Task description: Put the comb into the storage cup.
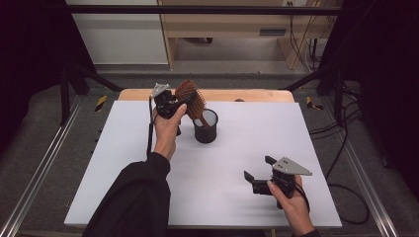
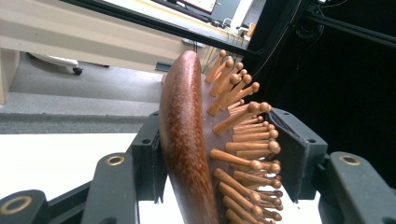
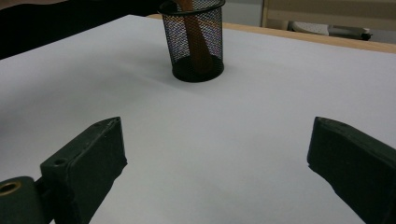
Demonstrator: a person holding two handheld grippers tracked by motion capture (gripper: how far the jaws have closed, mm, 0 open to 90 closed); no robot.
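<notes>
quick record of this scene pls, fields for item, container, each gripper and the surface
item: wooden hairbrush, handle down inside the cup
container: black mesh cup, upright on the table
left hand-held gripper: jaws shut on the brush head, one on its back, one on the bristles
right hand-held gripper: jaws wide open, holding nothing, apart from the cup
surface: white table

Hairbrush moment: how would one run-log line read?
left gripper: shut on hairbrush | handle in mesh cup | right gripper: open, apart from cup
</notes>
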